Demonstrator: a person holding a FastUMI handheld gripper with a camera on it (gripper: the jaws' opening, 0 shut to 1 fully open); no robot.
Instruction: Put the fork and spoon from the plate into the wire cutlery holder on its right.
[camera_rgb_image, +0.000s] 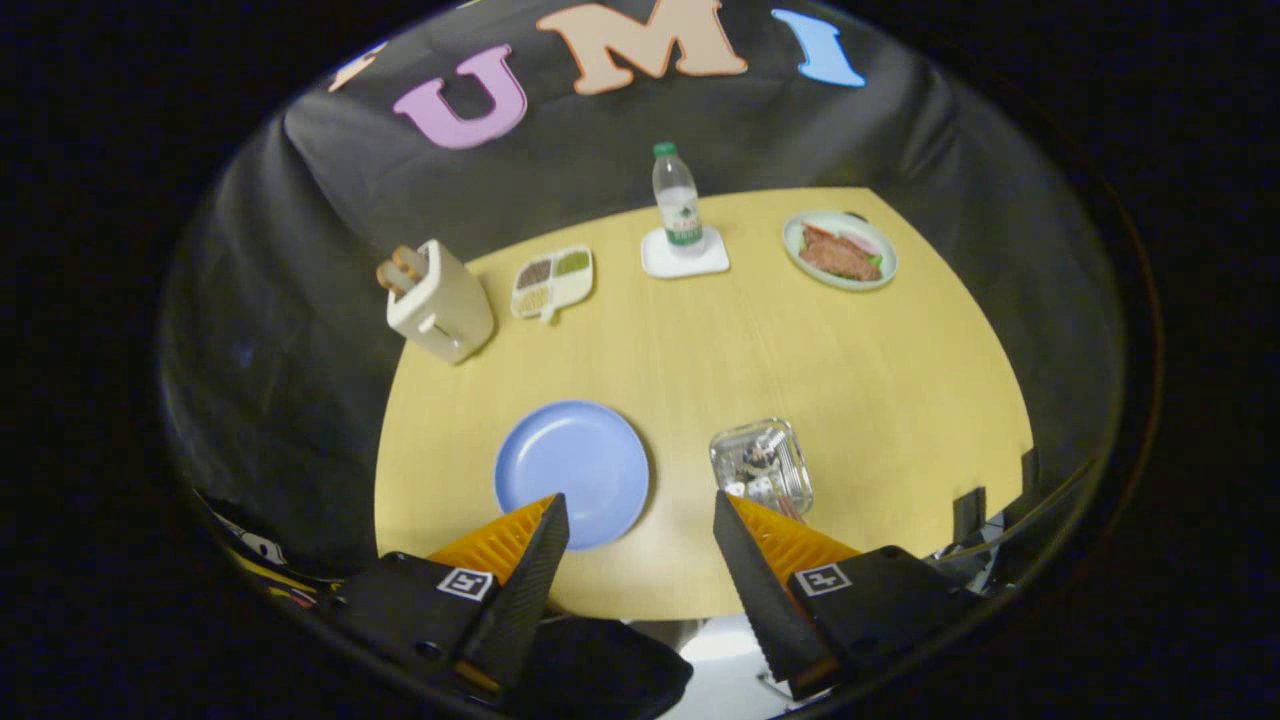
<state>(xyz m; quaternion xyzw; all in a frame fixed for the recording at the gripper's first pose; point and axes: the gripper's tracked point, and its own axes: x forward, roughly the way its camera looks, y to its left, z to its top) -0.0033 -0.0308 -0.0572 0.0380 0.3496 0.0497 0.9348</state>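
A blue plate (572, 470) lies on the yellow table (860, 400), bare on top, just ahead of my left finger. To its right stands the wire cutlery holder (762, 466), seen from above, with metal cutlery inside it; which pieces I cannot tell. My gripper (640, 515) hangs above the table's near edge, open, with nothing between its fingers. The right fingertip (735, 520) is just short of the holder, the left one overlaps the plate's near rim.
A cream toaster (438, 300) with bread stands at the far left. Beside it lies a divided dish (553, 281). Further back, a water bottle (677, 205) rests on a white coaster, and a plate of food (840, 250) sits at the far right.
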